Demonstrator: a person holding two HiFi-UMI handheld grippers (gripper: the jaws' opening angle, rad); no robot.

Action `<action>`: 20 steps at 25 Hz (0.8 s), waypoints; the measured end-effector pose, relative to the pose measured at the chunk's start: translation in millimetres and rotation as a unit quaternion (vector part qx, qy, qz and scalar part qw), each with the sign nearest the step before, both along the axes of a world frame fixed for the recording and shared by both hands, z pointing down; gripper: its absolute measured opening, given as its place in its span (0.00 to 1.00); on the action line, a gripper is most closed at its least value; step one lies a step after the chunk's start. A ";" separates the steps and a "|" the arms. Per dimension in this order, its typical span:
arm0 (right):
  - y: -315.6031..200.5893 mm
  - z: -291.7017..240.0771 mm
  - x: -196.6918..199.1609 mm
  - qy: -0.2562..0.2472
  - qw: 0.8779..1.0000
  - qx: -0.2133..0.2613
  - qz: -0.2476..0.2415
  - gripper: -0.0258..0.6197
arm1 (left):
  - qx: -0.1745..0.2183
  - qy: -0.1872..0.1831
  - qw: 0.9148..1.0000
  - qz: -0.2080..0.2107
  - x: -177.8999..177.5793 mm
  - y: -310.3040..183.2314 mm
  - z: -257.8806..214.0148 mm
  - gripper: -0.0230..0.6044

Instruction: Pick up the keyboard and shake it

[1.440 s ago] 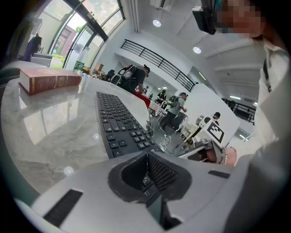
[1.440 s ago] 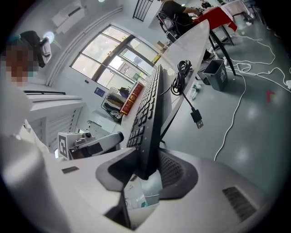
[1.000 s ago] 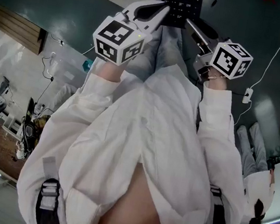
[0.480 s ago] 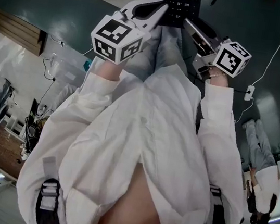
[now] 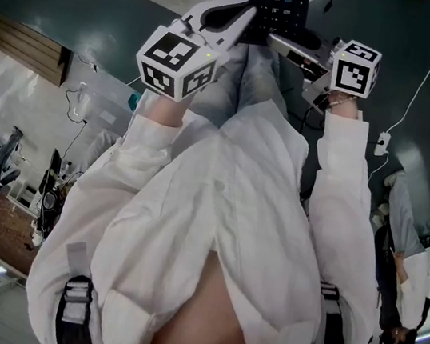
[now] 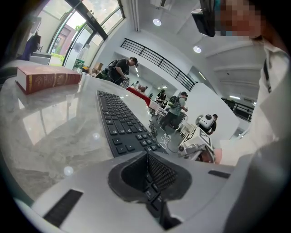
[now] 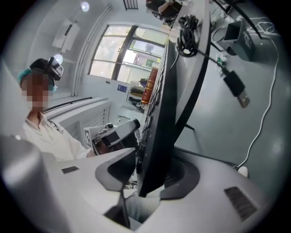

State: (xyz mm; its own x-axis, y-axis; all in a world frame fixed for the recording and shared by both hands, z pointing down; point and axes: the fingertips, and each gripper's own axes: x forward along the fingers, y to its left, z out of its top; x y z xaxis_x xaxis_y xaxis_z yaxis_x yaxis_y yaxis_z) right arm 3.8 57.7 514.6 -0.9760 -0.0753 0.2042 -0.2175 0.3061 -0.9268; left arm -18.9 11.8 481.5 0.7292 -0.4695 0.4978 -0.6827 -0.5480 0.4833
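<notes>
Clerk: Keyboard (image 6: 120,120), black, one item. Where is it to be entered?

Checker: It is entered as stretched away from the person over the marble tabletop (image 6: 54,127), with its near end taken by both grippers. Whether the far end rests on the tabletop or is raised cannot be told.

Clerk: Left gripper (image 6: 148,170), condition?

Checker: Its fingers (image 6: 163,174) are recorded as closed tight on the keyboard's near corner. Keys are seen running in between the pads.

Clerk: Right gripper (image 7: 152,175), condition?

Checker: Its fingers (image 7: 184,175) are listed as clamped on the keyboard, one to each face. The keyboard is seen edge-on between them in the right gripper view, keys turned toward the left-hand finger.

Clerk: Fittings?

Checker: One marker cube is noted per gripper: left cube (image 5: 176,60), right cube (image 5: 355,66). White shirt (image 5: 217,208) sleeves are seen directly behind both.

Clerk: Sundries?

Checker: Book (image 6: 45,78), red, is logged lying flat on the tabletop, well apart from the keyboard. Cable bundle (image 7: 186,32), dark, is seen beyond the keyboard in the right gripper view. White cable (image 5: 425,71) is noted on the dark floor (image 5: 80,0). Several people are recorded in the hall behind.
</notes>
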 end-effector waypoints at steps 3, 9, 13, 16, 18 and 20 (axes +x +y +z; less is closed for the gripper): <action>4.3 6.0 -3.9 0.012 0.999 0.000 -0.042 0.28 | -0.001 0.003 1.000 0.000 0.8 -0.9 0.6 0.06; 5.9 4.6 -6.4 0.023 0.994 0.036 -0.100 0.29 | 0.000 0.008 1.000 -0.005 -2.6 -5.0 -1.9 0.06; 6.4 5.5 -5.5 0.017 0.993 0.056 -0.101 0.29 | 0.000 0.007 1.000 -0.010 -4.6 -8.1 -0.6 0.06; 6.2 4.2 -5.8 0.008 0.993 0.069 -0.097 0.29 | 0.004 0.006 1.000 -0.012 -6.4 -11.0 -1.8 0.06; 6.3 3.3 -5.6 0.003 0.992 0.076 -0.096 0.29 | 0.008 0.007 1.000 -0.012 -6.5 -13.6 -2.9 0.06; 6.1 2.6 -5.4 0.001 0.992 0.085 -0.096 0.29 | 0.012 0.007 1.000 -0.014 -6.8 -17.6 -4.5 0.06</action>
State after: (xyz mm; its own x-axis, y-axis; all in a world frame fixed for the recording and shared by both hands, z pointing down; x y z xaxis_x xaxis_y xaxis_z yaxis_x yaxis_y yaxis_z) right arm -1.6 63.9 517.2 -0.9755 0.0778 0.2056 -0.1416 0.4928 -0.8585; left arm -25.7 -5.9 476.9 0.7228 -0.5017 0.4753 -0.6909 -0.5402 0.4804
